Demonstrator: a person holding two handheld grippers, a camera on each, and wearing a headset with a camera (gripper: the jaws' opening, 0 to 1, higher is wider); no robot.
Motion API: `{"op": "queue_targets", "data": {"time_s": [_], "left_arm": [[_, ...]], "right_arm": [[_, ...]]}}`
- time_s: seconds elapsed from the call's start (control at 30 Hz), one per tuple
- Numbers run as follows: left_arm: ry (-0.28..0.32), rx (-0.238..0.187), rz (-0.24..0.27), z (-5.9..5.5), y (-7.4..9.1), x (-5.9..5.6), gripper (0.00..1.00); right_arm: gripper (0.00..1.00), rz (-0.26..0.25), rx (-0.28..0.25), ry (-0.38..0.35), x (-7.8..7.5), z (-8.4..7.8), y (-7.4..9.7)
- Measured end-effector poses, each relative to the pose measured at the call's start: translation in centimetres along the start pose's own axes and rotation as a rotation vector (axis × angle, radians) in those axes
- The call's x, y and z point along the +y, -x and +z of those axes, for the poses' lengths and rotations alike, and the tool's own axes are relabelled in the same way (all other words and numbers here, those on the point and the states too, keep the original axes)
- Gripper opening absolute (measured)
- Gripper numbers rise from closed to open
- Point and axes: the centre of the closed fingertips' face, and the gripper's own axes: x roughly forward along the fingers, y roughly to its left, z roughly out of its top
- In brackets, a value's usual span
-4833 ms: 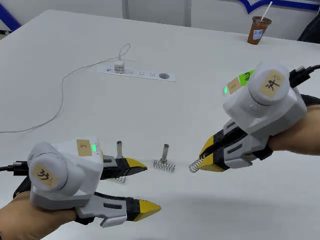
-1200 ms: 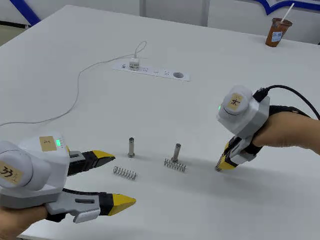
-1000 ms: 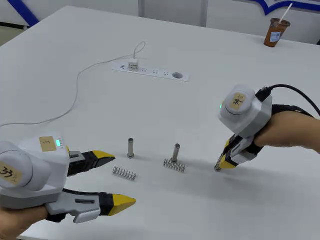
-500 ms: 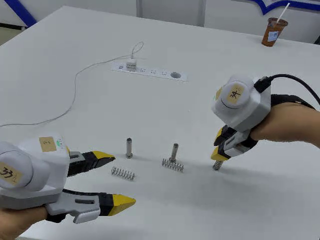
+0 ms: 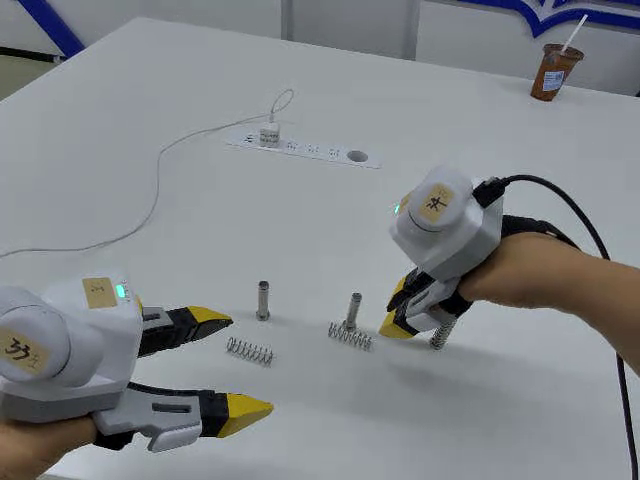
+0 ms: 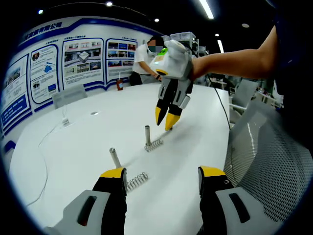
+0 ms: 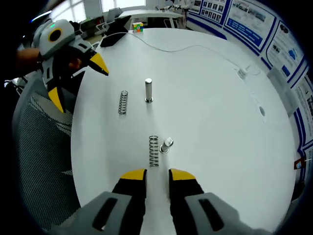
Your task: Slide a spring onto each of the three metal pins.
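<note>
1. The middle pin (image 5: 354,309) stands upright on the table (image 5: 480,420).
2. The first spring (image 5: 350,337) lies flat at the middle pin's foot, on the person's side, touching it or nearly so.
3. The left pin (image 5: 263,299) stands upright, left of the middle pin and apart from it.
4. The second spring (image 5: 249,351) lies flat, left of the middle pin and nearer the person, close to the left pin but clear of it.
5. The third spring (image 5: 438,336) stands on end to the right of the middle pin; I cannot tell whether a pin is inside it.
6. The right gripper (image 5: 393,312) points down between the middle pin and the third spring. Its jaws are a narrow gap apart and hold nothing.
7. The left gripper (image 5: 235,365) is left of the middle pin and nearer the person. Its jaws are spread wide and empty.
8. A power strip (image 5: 300,150) lies far beyond the middle pin.
</note>
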Motion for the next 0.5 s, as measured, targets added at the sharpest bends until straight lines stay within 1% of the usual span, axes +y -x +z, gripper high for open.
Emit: {"op": "queue_targets", "data": {"time_s": [0.13, 0.2, 0.3, 0.5], "left_arm": [[0.000, 0.001, 0.000, 0.0, 0.0, -0.1, 0.61], [0.000, 0.003, 0.000, -0.1, 0.1, -0.1, 0.61], [-0.001, 0.005, 0.000, -0.1, 0.1, -0.2, 0.60], [0.002, 0.006, 0.003, -0.2, 0.2, -0.1, 0.60]], "right_arm": [[0.19, 0.001, -0.024, -0.009, 0.3, 0.4, -0.8], [0.18, -0.007, -0.040, -0.019, 0.1, 0.6, -1.3], [0.17, -0.010, -0.062, -0.050, 0.0, 0.8, -2.0], [0.16, -0.004, -0.069, -0.066, 0.3, 0.8, -2.9]]}}
